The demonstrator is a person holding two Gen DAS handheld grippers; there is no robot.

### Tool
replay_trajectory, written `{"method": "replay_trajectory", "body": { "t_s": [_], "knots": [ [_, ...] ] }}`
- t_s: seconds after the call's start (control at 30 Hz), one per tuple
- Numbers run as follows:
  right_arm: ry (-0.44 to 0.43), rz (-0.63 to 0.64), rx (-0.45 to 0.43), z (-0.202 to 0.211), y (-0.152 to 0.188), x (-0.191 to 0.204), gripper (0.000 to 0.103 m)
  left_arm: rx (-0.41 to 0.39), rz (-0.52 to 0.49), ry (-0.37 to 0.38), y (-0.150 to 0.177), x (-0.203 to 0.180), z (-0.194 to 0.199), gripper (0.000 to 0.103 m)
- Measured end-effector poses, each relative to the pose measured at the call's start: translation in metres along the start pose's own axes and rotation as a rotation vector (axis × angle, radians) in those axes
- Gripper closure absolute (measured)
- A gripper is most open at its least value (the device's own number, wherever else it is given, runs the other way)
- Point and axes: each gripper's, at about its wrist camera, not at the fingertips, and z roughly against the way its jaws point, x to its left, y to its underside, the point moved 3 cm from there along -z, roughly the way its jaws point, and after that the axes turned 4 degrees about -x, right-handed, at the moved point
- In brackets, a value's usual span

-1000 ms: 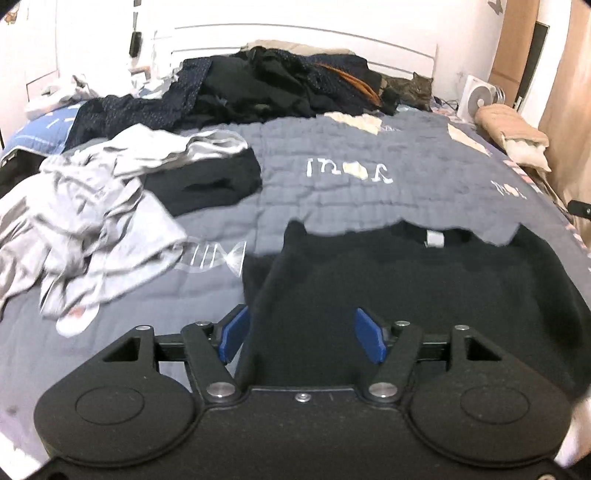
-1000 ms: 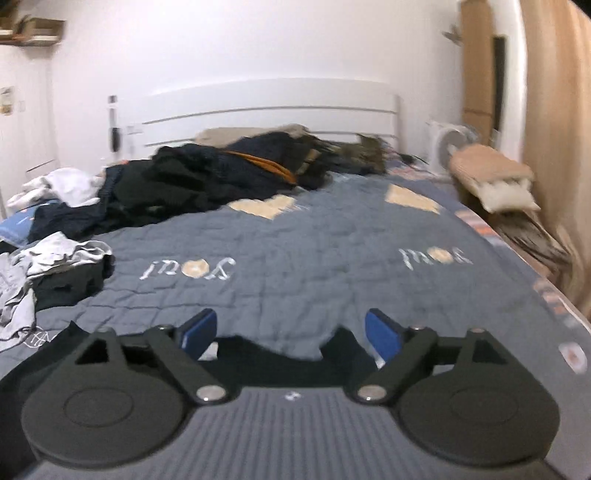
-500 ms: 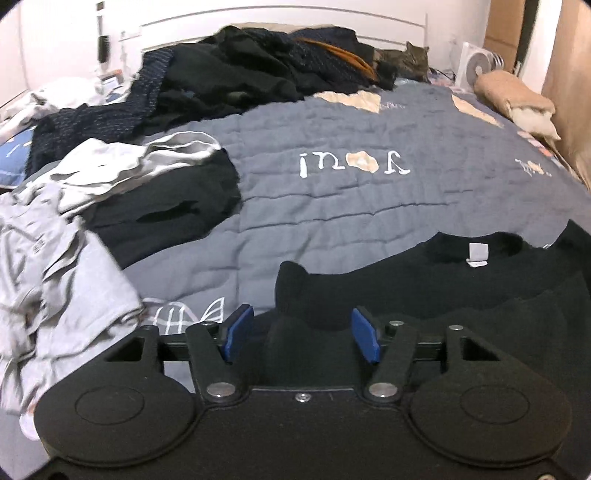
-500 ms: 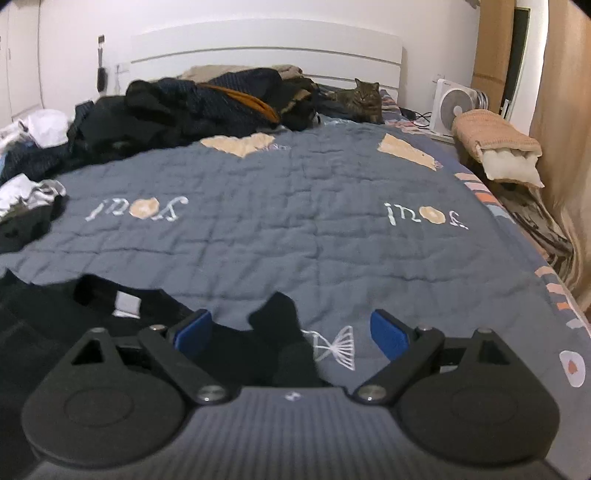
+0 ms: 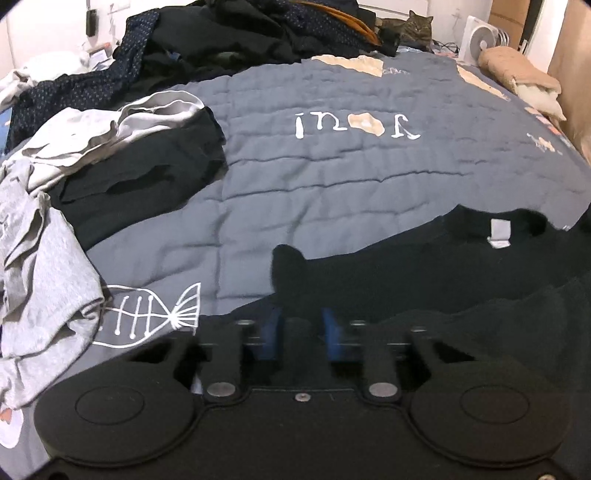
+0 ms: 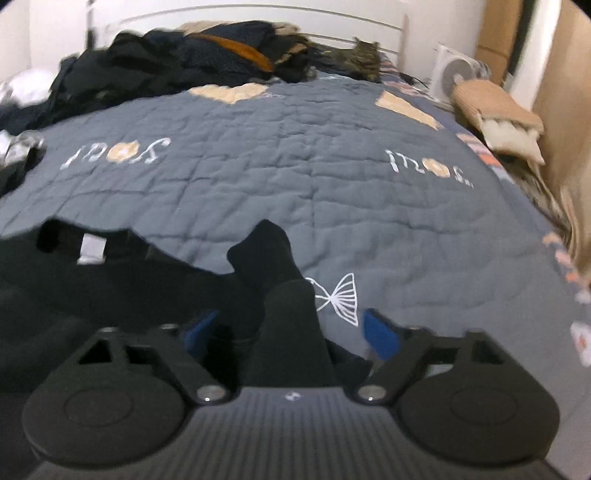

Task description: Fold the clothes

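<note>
The left claw [image 5: 301, 332] points steeply down at the bed, its blue pads [image 5: 271, 332] drawn narrow and closing, with a fold of the black sweater [image 5: 424, 280] bunched between them; the pads appear to press the cloth. The right claw [image 6: 291, 332], likewise tilted downward, stands about half open and is closing, with the sweater's sleeve [image 6: 291, 332] rising between its pads [image 6: 380, 334]; the right pad is clear of the cloth, and the left pad sits at the edge of it. The sweater lies spread across the near edge of the grey quilt [image 5: 332, 166], neck toward the headboard, its white label [image 5: 498, 232] showing inside the collar. No container is in view. To the left, just beside the sweater's shoulder, grey garments [image 5: 40, 266] lie crumpled over a white fish-bone print [image 5: 147, 310], with a black garment [image 5: 140, 173] behind them. Farther back a heap of dark clothes [image 5: 240, 40] covers the head of the bed, a cat [image 5: 413, 27] lies beside it, and a white fan [image 5: 482, 37] and a tan bundle [image 5: 517, 70] sit at the right.
</note>
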Motion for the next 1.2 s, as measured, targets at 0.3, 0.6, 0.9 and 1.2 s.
{"method": "replay_trajectory", "body": {
  "t_s": [0.3, 0.6, 0.9, 1.2],
  "knots": [
    [-0.093, -0.249, -0.157, 0.026, -0.024, -0.024, 0.089, -0.220, 0.134, 0.012, -0.024, 0.024, 0.035, 0.092],
    [-0.066, -0.238, -0.122, -0.014, -0.020, -0.025, 0.089, -0.147, 0.108, -0.037, -0.026, 0.020, -0.007, 0.092],
    [-0.025, -0.194, -0.043, -0.047, -0.007, -0.022, 0.080, -0.070, 0.103, -0.054, -0.021, 0.021, -0.020, 0.085],
    [0.059, -0.150, -0.057, -0.001, -0.021, -0.030, 0.061, -0.176, 0.202, -0.068, -0.008, 0.042, 0.055, 0.049]
  ]
}}
